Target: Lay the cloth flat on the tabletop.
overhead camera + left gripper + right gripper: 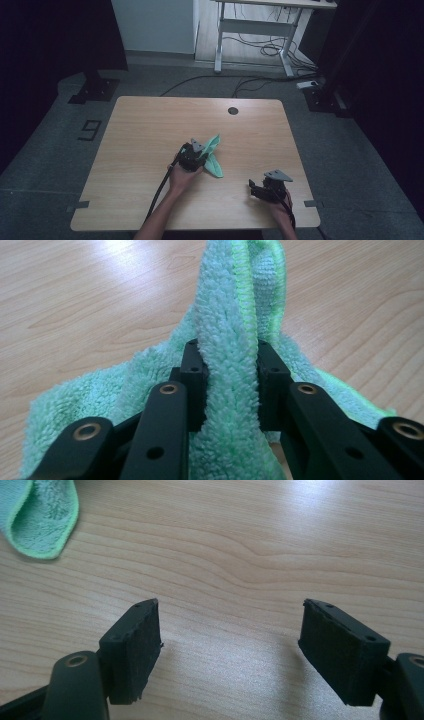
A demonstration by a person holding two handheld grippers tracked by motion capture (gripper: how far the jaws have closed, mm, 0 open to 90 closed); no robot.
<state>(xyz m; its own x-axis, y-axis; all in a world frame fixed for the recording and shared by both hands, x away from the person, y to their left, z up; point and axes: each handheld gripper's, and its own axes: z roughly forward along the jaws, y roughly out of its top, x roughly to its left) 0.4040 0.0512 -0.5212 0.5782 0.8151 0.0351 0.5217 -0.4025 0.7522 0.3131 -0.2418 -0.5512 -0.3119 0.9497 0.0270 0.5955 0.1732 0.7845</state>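
1. While most of its pale wood top lies bare, the table bears one cloth near its middle and has a small dark round hole at its far edge.
2. Green and fluffy, the cloth lies bunched on the table just beside the left gripper, one part drawn up into a ridge and the rest spread flat on the wood. Seen from the left gripper view, the cloth has a deep terry pile and a brighter yellow-green stitched hem that runs up the raised fold.
3. Held by a hand from the near edge, the left gripper is clenched on the cloth: its black jaws press the raised fold from both sides.
4. Well apart to the right, the right gripper hovers near the table's near right corner with its jaws spread wide and nothing between them. In the right gripper view a rounded corner of the cloth lies far off at the upper left.
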